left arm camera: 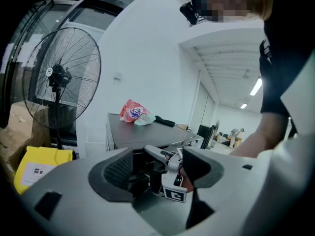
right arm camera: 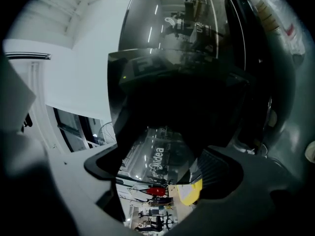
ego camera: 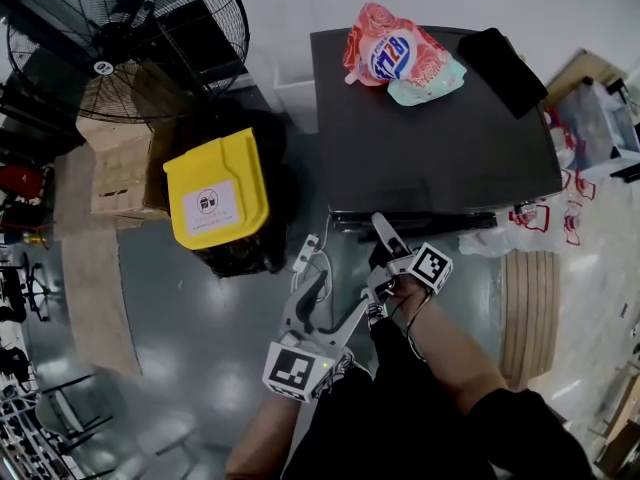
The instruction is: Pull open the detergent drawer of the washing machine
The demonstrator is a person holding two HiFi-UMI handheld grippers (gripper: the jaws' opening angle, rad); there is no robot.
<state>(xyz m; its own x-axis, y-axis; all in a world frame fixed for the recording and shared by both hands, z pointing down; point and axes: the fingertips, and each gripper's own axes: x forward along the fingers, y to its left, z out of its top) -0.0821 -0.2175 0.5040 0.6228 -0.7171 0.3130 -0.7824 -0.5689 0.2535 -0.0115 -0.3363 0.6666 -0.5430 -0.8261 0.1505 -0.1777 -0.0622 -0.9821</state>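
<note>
The dark grey washing machine (ego camera: 430, 138) stands ahead of me, seen from above in the head view. Its glossy black front panel (right arm camera: 167, 154) with a pale brand print fills the right gripper view. My right gripper (ego camera: 382, 253) (right arm camera: 165, 173) is up against the top front edge of the machine, towards its left side. Its jaws stand apart, and I see nothing clamped between them. The drawer's outline is hard to make out in the dark reflections. Lower and to the left, my left gripper (ego camera: 328, 303) (left arm camera: 157, 168) hangs open, looking at the right gripper's marker cube (left arm camera: 174, 193).
A red-and-white detergent bag (ego camera: 400, 53) and a black item (ego camera: 500, 68) lie on the machine's top. A yellow-lidded bin (ego camera: 215, 198) stands left of the machine, with cardboard boxes (ego camera: 120, 173) and a big fan (ego camera: 130, 33) beyond. A white plug block (ego camera: 305, 253) lies on the floor.
</note>
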